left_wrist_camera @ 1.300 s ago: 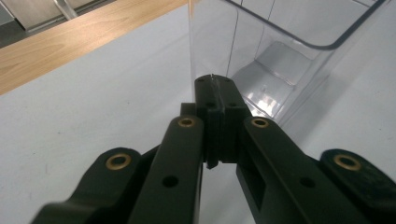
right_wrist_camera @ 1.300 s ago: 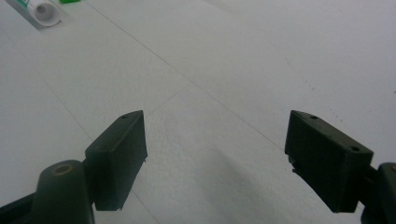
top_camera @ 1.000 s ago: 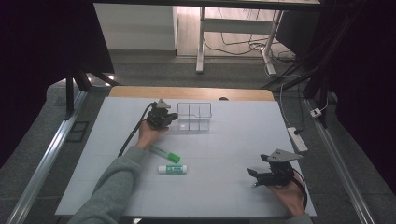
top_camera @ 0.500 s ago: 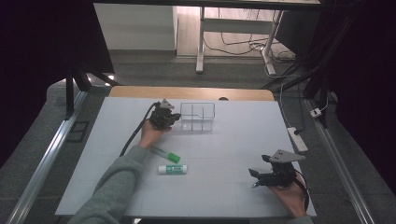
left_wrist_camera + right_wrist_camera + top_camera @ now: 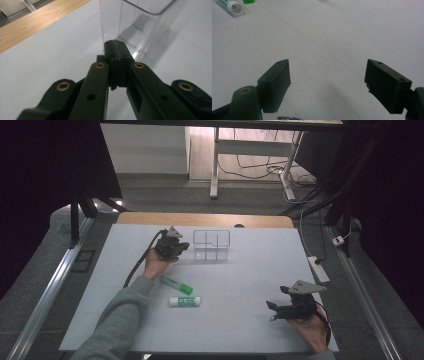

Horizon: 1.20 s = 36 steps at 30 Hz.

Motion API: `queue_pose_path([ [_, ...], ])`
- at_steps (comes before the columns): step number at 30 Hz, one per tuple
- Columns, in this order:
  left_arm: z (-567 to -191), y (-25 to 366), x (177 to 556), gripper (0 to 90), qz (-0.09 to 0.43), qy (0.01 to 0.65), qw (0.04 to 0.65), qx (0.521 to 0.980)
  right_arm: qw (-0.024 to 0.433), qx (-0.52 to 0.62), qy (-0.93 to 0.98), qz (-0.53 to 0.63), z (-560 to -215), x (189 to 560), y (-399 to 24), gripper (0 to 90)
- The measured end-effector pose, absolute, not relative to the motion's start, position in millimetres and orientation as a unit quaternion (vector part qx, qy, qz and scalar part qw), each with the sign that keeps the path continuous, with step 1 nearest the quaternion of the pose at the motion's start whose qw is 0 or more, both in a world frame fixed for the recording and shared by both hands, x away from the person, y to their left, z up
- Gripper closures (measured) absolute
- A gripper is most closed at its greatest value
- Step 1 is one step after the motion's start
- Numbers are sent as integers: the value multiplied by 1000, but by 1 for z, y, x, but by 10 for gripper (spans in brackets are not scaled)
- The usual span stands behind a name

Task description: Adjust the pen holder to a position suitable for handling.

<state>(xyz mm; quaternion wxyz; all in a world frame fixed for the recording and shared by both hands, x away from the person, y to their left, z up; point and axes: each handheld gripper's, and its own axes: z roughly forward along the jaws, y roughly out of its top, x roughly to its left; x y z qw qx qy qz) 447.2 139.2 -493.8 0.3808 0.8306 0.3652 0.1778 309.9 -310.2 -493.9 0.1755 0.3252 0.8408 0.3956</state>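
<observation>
A clear plastic box [image 5: 211, 245] with inner dividers stands at the back middle of the white table [image 5: 250, 270]. My left gripper [image 5: 183, 245] is just left of it, its jaws shut with nothing visible between them. In the left gripper view the closed tips [image 5: 114, 43] sit right at the box's [image 5: 140, 22] near wall. Two white tubes with green caps lie in front of it: one slanted [image 5: 176, 284], one level [image 5: 184, 301]. My right gripper [image 5: 273, 310] rests at the front right, open and empty [image 5: 327, 75], pointing left toward a tube [image 5: 233, 6].
A wooden strip [image 5: 200, 219] runs along the table's far edge. Metal rails [image 5: 50, 290] flank both sides. A power strip [image 5: 318, 268] lies off the right edge. Bare white surface lies between the tubes and my right gripper.
The clear box has shifted slightly to the right. My left gripper has barely moved beside it. The right gripper has stayed put.
</observation>
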Motion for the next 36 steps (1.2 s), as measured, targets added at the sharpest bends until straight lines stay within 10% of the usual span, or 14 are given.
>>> queue_pose_path([
  [12,-480,162,397,884,186,369,391,822,172,318,842,401,-492,311,-308,207],
  [21,-476,175,361,591,188,367,405,816,164,315,845,399,-494,312,-308,206],
  [36,-488,210,302,428,176,400,419,796,162,308,848,400,-495,315,-307,205],
])
